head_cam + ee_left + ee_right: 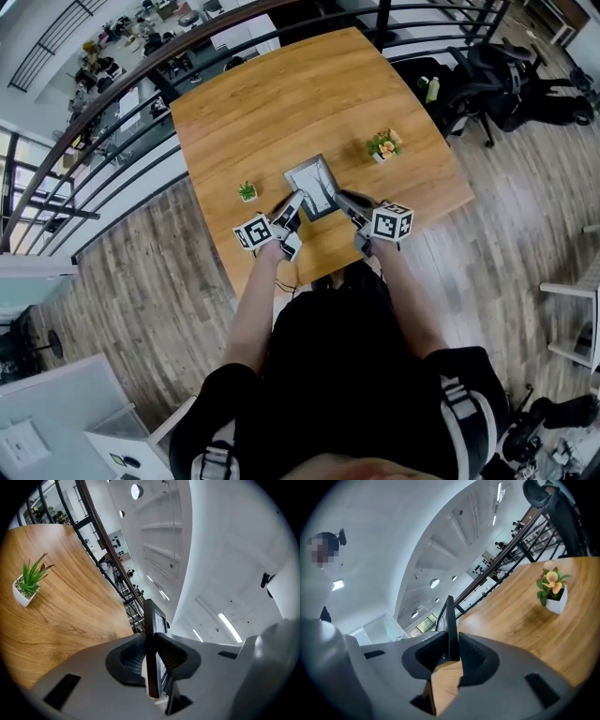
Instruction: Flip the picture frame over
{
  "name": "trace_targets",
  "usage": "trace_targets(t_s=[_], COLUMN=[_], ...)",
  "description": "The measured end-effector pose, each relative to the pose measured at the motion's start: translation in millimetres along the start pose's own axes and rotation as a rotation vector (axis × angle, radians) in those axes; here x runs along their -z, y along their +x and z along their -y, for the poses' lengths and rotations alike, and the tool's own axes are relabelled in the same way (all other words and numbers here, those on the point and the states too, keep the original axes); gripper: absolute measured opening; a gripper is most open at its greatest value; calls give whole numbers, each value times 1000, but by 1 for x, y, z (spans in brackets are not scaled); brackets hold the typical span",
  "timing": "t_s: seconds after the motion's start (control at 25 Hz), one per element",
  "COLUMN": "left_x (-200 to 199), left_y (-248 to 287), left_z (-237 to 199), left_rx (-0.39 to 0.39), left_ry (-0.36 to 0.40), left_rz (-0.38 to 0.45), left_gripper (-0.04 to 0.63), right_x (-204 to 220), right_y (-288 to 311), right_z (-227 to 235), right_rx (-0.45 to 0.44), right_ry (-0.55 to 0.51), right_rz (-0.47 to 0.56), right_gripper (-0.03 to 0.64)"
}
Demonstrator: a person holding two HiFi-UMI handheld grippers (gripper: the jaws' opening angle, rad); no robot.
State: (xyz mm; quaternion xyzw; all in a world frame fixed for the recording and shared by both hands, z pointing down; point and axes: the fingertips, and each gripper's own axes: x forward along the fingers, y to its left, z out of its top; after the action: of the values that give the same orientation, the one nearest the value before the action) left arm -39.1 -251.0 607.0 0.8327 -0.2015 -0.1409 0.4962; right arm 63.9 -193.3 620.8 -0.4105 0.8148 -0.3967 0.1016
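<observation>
Picture frame (312, 185): just above the near part of the worktop (281, 94), between the 2 tools.
Left tool (151, 654): closed on the frame's left edge.
Right tool (453, 649): closed on the opposite edge.
Reason: I think 2 opposite grips let the frame turn without slipping.

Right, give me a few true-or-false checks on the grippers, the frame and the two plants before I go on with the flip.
1. The left gripper is shut on the picture frame. True.
2. The right gripper is empty. False: it grips the frame's other edge.
3. The green potted plant stands on the left gripper's side of the frame. True.
4. The flowering potted plant touches the frame. False: it stands apart from it on the wooden table.
</observation>
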Motion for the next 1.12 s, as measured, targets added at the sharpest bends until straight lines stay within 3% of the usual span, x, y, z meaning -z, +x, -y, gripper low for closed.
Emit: trace_targets(t_s=[0.4, 0.76, 1.12], left_x=[17, 31, 54], left_y=[26, 47, 53], left_z=[-22, -38, -59], left_rx=[-155, -264, -376], left_ry=[92, 125, 100], left_rz=[-36, -31, -29], left_gripper=[89, 91, 91], right_x=[13, 16, 33], right_y=[-1, -3, -5], right_z=[43, 78, 108], right_rx=[110, 105, 100], right_ry=[-132, -113, -118], right_rz=[-120, -215, -317], right_gripper=[94, 95, 98])
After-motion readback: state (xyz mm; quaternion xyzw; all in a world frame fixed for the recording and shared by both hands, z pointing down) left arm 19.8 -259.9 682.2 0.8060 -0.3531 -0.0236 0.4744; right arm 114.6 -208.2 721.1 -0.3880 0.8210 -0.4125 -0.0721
